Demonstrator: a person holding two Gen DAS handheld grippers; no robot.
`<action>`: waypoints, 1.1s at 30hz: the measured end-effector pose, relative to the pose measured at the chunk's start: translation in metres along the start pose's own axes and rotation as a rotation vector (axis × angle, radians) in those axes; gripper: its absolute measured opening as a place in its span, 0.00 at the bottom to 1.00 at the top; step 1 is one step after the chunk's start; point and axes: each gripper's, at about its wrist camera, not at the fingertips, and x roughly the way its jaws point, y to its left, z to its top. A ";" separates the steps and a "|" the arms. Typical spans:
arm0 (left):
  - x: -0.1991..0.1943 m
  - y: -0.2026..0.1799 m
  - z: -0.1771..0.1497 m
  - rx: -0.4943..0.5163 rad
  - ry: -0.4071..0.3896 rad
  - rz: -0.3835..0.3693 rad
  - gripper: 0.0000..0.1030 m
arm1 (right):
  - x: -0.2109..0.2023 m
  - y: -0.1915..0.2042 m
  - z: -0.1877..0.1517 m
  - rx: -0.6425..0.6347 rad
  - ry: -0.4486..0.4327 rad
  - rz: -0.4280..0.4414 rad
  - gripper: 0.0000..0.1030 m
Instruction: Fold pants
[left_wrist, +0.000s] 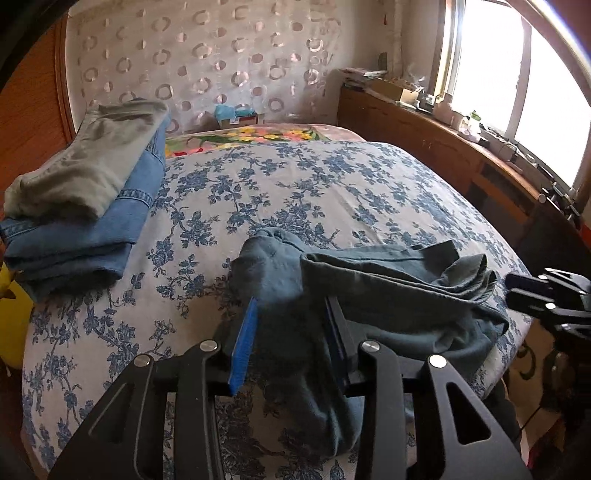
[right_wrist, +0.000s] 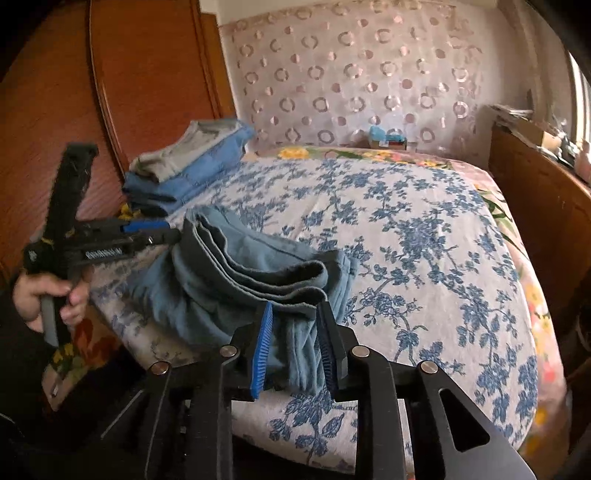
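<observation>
A stack of folded garments is seen at the left edge of the bed (left_wrist: 295, 177): grey-green pants (left_wrist: 85, 155) lie on top of blue jeans (left_wrist: 85, 229). The dark teal pants (left_wrist: 369, 280) are bunched in loose folds near the front edge of the bed, on the blue floral bedspread. In the left wrist view, the left tongs (left_wrist: 291, 332) are positioned astride a hanging part of the teal cloth; the jaws are parted and the blue pads are not pressed on the fabric. In the right wrist view, the right tongs (right_wrist: 295, 339) are likewise parted around a fold of the same pants, with cloth between the jaws but no clamping visible. A wooden cabinet (left_wrist: 424, 136) stands along the right side under the window (left_wrist: 517, 81).
</observation>
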 end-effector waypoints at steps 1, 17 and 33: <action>-0.001 0.000 -0.001 -0.001 -0.004 -0.006 0.37 | 0.005 0.000 0.000 -0.015 0.011 -0.005 0.26; 0.005 -0.017 -0.004 0.032 0.016 -0.085 0.37 | 0.056 -0.006 0.028 -0.078 0.039 -0.012 0.26; 0.019 -0.021 -0.003 0.065 0.014 -0.112 0.16 | 0.091 -0.029 0.035 0.028 0.100 0.096 0.11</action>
